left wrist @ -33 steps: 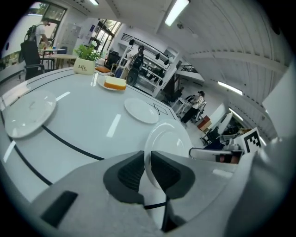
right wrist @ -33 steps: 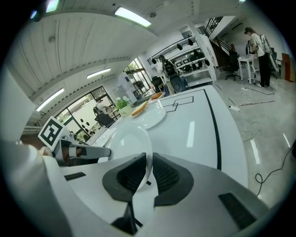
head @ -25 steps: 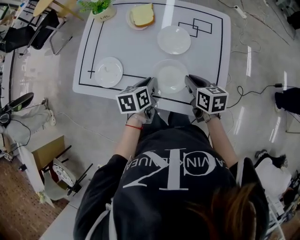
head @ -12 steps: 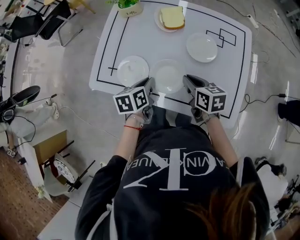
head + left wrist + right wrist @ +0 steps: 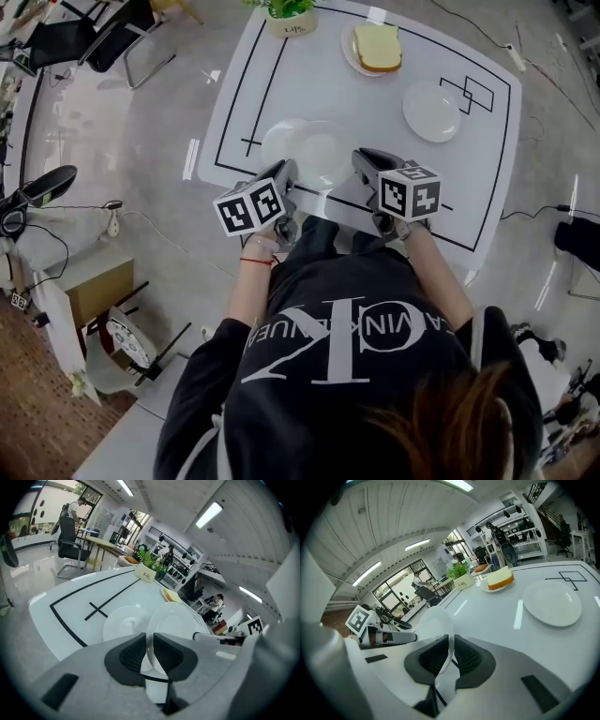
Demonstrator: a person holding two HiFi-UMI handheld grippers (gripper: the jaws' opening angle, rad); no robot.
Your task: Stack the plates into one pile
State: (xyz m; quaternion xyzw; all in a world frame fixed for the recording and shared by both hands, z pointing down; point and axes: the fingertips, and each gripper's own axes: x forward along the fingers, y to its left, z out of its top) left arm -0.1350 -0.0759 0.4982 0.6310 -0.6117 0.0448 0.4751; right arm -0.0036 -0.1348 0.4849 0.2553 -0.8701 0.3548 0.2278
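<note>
A white plate (image 5: pixel 328 150) hangs between both grippers, partly over a second white plate (image 5: pixel 277 139) that lies by the black cross at the table's left. My left gripper (image 5: pixel 288 172) is shut on the held plate's left rim, and my right gripper (image 5: pixel 360 157) is shut on its right rim. In the left gripper view the held plate (image 5: pixel 174 619) runs between the pads of the left gripper (image 5: pixel 149 649), with the lying plate (image 5: pixel 123 624) beside it. In the right gripper view the right gripper (image 5: pixel 451 656) pinches the held plate (image 5: pixel 433 626). A third empty plate (image 5: pixel 432 111) lies at the right.
On the white table (image 5: pixel 309 75), a small plate with a slice of bread (image 5: pixel 377 47) sits at the far edge and a potted plant (image 5: pixel 289 17) at the far left corner. Chairs (image 5: pixel 84 37) stand on the floor at the left. Cables run on the floor at the right.
Both grippers have carried the plate leftward from the table's near middle; it now overlaps the left plate, where earlier the two lay apart.
</note>
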